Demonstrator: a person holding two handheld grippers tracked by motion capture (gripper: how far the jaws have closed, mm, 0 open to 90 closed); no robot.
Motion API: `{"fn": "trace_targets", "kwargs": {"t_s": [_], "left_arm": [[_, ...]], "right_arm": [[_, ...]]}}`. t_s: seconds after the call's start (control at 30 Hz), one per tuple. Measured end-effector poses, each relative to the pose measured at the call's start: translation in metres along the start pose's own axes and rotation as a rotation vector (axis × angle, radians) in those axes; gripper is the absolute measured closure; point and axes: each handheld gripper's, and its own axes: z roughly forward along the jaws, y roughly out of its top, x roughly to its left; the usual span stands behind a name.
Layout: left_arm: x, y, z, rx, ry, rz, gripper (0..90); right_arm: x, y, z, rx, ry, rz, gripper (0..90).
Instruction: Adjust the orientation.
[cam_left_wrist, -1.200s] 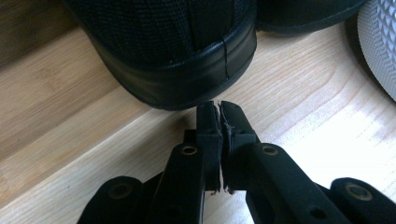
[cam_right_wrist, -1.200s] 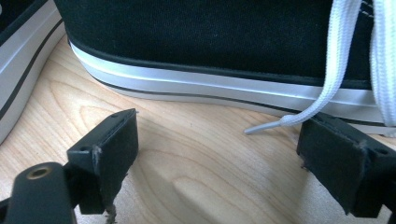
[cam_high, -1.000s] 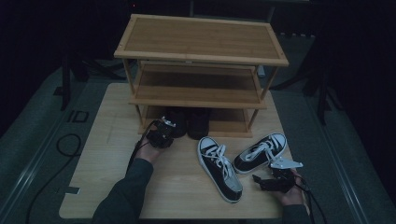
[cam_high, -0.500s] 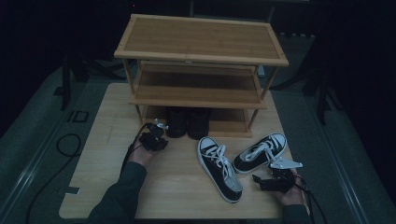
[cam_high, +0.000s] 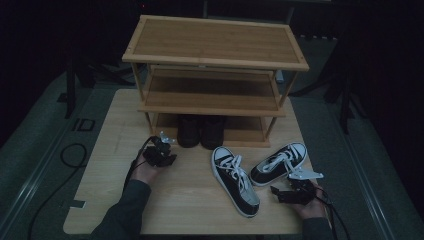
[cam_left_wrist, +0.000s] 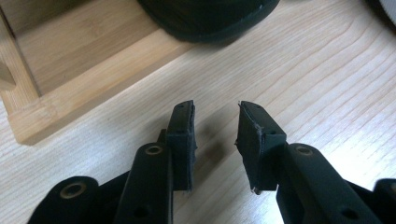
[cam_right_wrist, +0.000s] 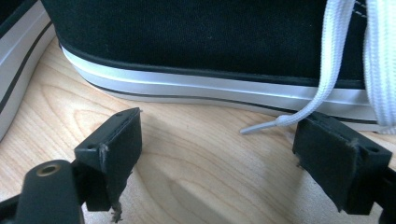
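The right tool (cam_high: 295, 192), spread and empty, is held just beside the right sneaker (cam_high: 279, 163), nearer than the left tool (cam_high: 161, 150), whose half-spread, empty jaws have just been opening.

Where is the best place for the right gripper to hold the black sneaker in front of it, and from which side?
Probably the heel collar of the right sneaker: it lies on its sole with the opening up, heel end nearest the open right gripper. Coming from above, one jaw inside and one outside, avoids the loose laces.
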Motion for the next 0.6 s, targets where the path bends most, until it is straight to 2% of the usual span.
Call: {"fn": "trace_targets", "kwargs": {"t_s": [0.13, 0.3, 0.33, 0.43, 0.47, 0.6], "left_arm": [[-0.001, -0.006, 0.001, -0.012, 0.006, 0.002, 64.5], [-0.001, -0.01, -0.001, -0.017, 0.011, 0.005, 62.2], [-0.001, -0.01, -0.002, -0.019, 0.013, 0.005, 61.9], [-0.002, -0.012, -0.003, -0.026, 0.023, 0.014, 61.4], [-0.002, -0.013, -0.003, -0.027, 0.022, 0.014, 60.9], [-0.001, -0.02, -0.002, -0.008, 0.036, 0.029, 60.3]], "right_arm": [[0.002, 0.003, 0.0, 0.026, -0.011, 0.01, 17.4], [0.008, 0.007, -0.004, 0.04, -0.005, 0.017, 37.6], [0.011, 0.008, -0.005, 0.038, 0.006, 0.021, 44.6], [0.014, 0.009, -0.007, 0.045, 0.005, 0.017, 49.6], [0.019, 0.011, -0.011, 0.032, 0.013, 0.014, 53.0], [0.027, 0.019, -0.022, 0.001, 0.028, -0.001, 54.7]]}}
